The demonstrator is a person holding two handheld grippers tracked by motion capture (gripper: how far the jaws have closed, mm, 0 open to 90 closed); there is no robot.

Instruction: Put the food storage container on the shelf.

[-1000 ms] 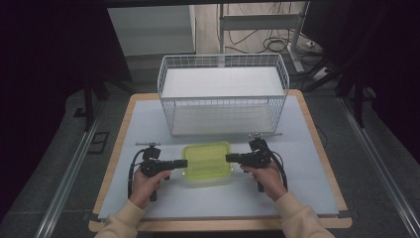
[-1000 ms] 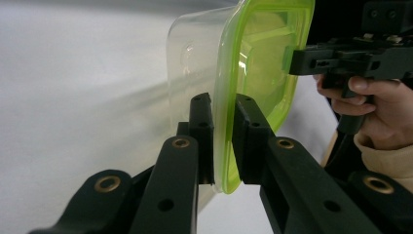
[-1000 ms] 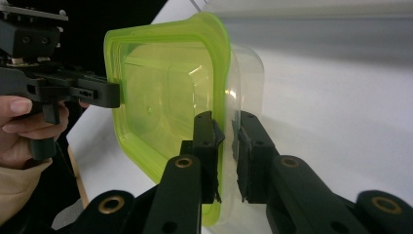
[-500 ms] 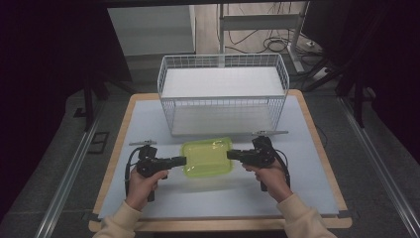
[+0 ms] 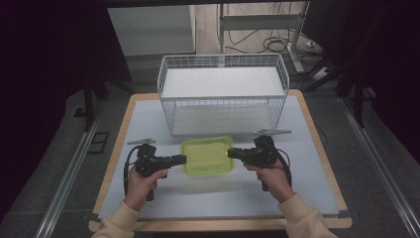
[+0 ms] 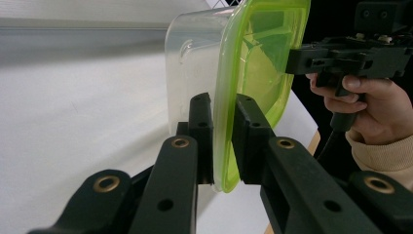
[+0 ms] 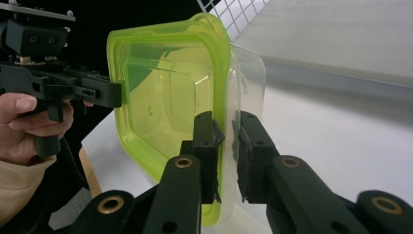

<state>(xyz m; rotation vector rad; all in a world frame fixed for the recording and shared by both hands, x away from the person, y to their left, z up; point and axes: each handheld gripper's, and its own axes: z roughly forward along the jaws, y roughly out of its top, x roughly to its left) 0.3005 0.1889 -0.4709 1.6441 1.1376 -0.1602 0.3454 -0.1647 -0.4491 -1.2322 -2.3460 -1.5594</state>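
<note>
high view sits above the person's edge, looking forward and down over the whole table (image 5: 148, 198); each gripper view rides close behind its own jaws, aimed sideways at 3 and 9 o'clock; all share the green-lidded container (image 5: 207, 154)

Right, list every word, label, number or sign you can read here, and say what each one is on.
None: no text can be read in any view.
Box: green lid and clear body, no label or print.
Basket: bare white wire, no tag.
Left tool and right tool: plain black, no markings legible.
Table: blank white top.
</note>
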